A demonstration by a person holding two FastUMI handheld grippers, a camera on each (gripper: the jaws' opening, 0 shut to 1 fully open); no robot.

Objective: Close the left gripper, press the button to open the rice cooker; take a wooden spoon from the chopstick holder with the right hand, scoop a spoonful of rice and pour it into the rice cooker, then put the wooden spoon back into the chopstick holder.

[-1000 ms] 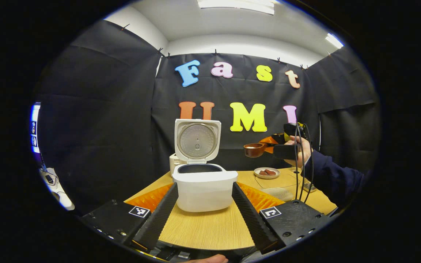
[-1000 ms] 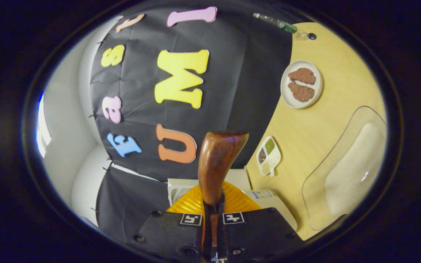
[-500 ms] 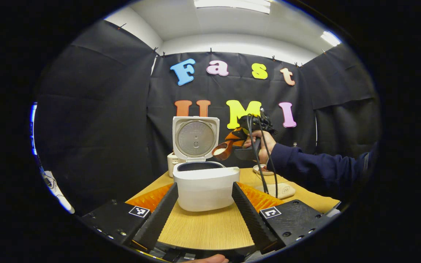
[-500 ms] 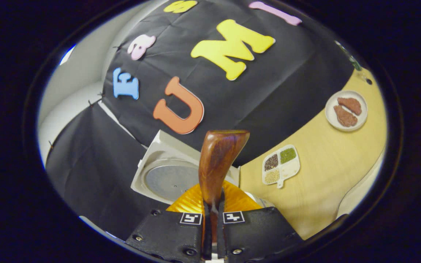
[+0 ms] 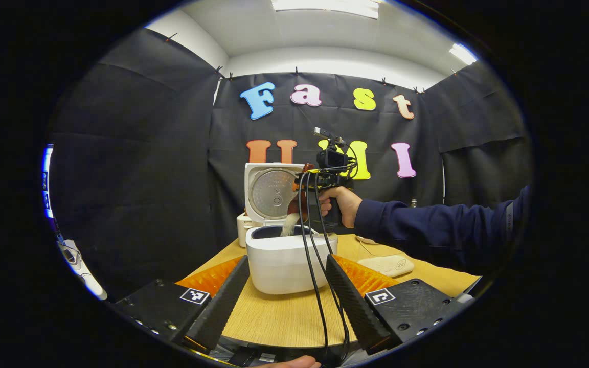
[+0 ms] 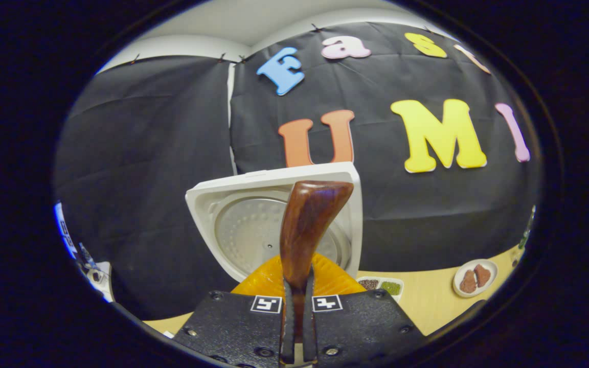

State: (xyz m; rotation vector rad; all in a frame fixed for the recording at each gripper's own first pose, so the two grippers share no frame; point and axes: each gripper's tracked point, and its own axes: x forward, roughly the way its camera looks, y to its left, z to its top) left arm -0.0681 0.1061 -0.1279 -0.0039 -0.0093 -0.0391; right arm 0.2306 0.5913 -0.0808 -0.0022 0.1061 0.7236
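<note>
Left gripper view: fingers (image 5: 229, 299) spread; cables (image 5: 311, 266) (dangling) cross rice cooker (image 5: 284, 260); right gripper (image 6: 297, 327) pinching wooden spoon (image 6: 309, 225).

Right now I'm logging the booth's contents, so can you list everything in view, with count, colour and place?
Cooker: one, white, on the table ahead of the left gripper, lid up.
Spoon: one, dark brown wood, tipped over the cooker.
Rice: white stream, falling from the spoon into the cooker.
Table: one, light wood.
Meat plate: one, white with two brown pieces, on the table to the right.
Grain dish: one, white, compartments of dark and green grains, behind the right gripper.
Cables: black, hanging from the right gripper.
Sleeve: dark blue, reaching in from the right.
Left gripper: jaws apart.
Right gripper: jaws shut on the spoon.
</note>
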